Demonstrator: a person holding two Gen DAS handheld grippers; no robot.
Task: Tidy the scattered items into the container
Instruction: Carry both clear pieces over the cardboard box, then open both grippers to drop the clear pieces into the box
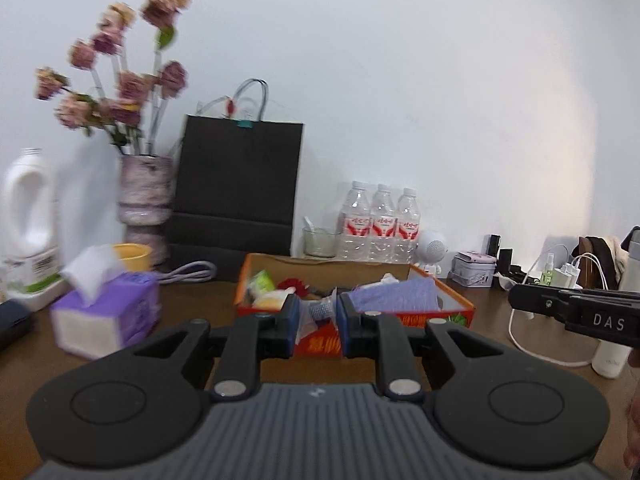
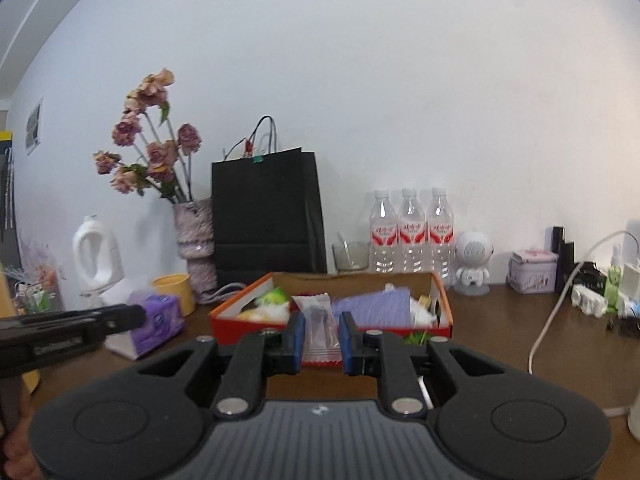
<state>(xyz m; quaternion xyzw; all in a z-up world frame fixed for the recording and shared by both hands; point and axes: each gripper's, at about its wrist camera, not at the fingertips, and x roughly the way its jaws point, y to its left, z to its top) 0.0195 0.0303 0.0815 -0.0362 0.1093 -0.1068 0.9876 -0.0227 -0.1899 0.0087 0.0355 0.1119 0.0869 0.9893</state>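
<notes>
Evidently light, crinkly: right gripper point(image 2: 322, 334) clenching clear packet point(image 2: 319, 326); left gripper point(image 1: 318, 322) pinching soft grey item point(image 1: 322, 312), near box point(image 2: 332, 322).

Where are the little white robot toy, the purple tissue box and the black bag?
white robot toy point(image 2: 474, 258): right wrist view, on its round head.
purple tissue box point(image 1: 120, 312): left wrist view, on its purple front side.
black paper bag point(image 2: 264, 216): right wrist view, on its front panel.
</notes>
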